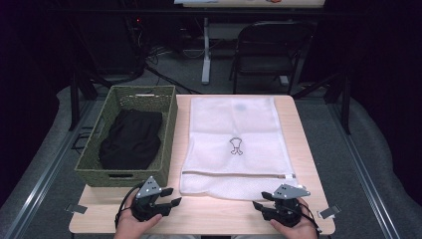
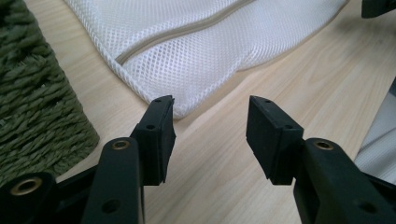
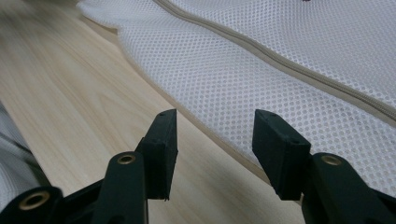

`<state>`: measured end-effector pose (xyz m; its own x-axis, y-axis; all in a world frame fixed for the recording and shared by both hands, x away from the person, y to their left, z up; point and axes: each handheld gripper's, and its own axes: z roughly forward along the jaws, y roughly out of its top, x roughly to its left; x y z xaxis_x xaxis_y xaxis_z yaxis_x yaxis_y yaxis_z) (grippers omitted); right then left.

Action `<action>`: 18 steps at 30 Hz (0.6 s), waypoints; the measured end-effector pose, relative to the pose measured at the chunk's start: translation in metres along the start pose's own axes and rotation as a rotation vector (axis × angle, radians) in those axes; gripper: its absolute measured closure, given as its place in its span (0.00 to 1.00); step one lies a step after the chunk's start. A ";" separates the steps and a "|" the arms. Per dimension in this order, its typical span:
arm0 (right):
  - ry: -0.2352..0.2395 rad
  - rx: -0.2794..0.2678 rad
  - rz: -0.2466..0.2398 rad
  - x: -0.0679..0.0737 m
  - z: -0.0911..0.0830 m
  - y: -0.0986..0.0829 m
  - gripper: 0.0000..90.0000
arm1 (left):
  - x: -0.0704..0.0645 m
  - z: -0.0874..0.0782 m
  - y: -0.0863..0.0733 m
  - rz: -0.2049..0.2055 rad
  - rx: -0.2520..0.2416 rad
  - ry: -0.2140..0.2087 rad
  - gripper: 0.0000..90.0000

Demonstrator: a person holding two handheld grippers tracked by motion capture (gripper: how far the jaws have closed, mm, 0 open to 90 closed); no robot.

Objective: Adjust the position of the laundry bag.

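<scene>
Left gripper (image 1: 169,198): jaws spread, nothing held, poised just short of the near-left corner of the white mesh laundry bag (image 1: 234,144). Right gripper (image 1: 260,200): jaws likewise parted and empty, aimed at the bag's near hem. Bag is laid flat on the wooden table (image 1: 209,214), zipper (image 1: 239,175) running across its near end. Just left, a green woven basket (image 1: 168,144) is seen with black clothing (image 1: 132,139) inside.
</scene>
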<state>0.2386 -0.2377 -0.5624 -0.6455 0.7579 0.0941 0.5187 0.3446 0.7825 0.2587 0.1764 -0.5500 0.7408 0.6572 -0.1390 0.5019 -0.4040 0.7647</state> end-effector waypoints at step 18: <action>-0.022 -0.004 -0.004 0.001 -0.006 -0.002 0.61 | -0.004 0.004 0.000 0.030 0.043 0.047 0.61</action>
<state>0.2338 -0.2409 -0.5606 -0.6353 0.7684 0.0771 0.5134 0.3457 0.7854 0.2575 0.1707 -0.5521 0.7344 0.6732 -0.0864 0.4996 -0.4499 0.7403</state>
